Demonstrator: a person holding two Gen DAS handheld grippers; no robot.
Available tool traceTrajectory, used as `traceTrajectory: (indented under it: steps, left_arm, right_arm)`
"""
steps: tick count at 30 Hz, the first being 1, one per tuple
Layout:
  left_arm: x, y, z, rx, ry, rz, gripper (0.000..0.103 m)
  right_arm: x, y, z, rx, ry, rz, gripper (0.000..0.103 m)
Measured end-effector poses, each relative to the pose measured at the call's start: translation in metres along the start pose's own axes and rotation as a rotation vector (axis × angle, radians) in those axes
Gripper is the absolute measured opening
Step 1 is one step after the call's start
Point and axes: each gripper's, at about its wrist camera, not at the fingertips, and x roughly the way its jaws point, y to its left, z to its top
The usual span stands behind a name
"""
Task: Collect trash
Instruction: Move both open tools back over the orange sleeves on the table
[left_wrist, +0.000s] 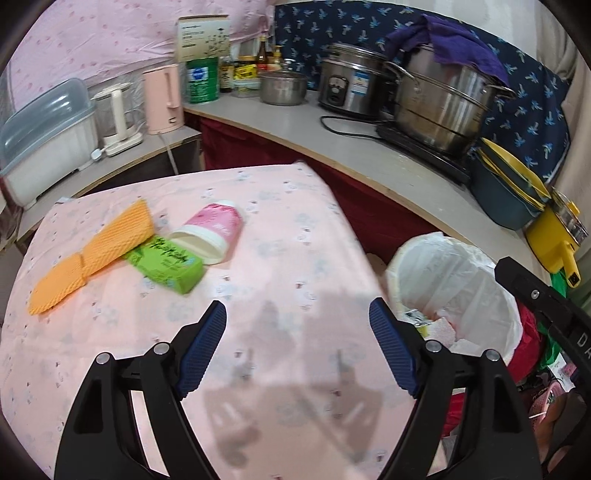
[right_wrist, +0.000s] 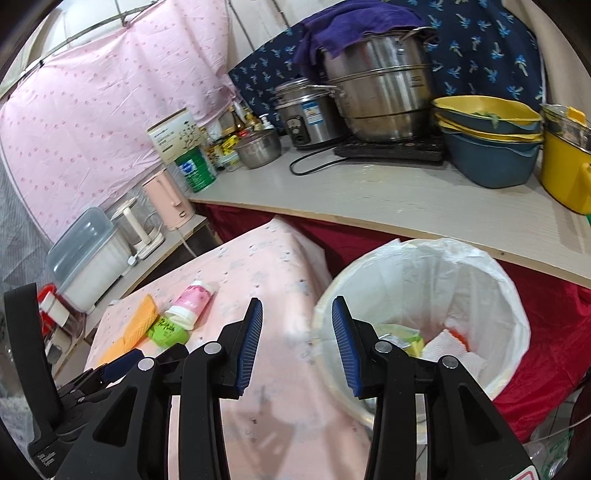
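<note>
Only right wrist view, bin's (right_wrist: 424, 280) orange scrap (right_wrist: 460, 335)

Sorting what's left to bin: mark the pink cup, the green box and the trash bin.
pink cup (left_wrist: 218, 225), left wrist view, its side
green box (left_wrist: 166, 264), left wrist view, top face
trash bin (right_wrist: 476, 273), right wrist view, liner wall

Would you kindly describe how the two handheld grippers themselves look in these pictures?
Both the left gripper and the right gripper have black plastic scissor-style linkages with round silver pivot pins. Their fingers end in blue ribbed pads. No cables or sleeves show.
</note>
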Motion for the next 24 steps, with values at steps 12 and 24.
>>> traceTrajectory:
  steps: [12,24]
  left_arm:
    - [-0.013,0.105,-0.006,-0.143,-0.011,0.108,0.076]
    - [-0.018,0.219,-0.021,-0.289,0.006,0.234,0.076]
  right_arm:
    - [0.031,0.086,-0.017,-0.11,0.068,0.082,0.039]
    - [0.078,0.174,-0.044,-0.219,0.156,0.167,0.039]
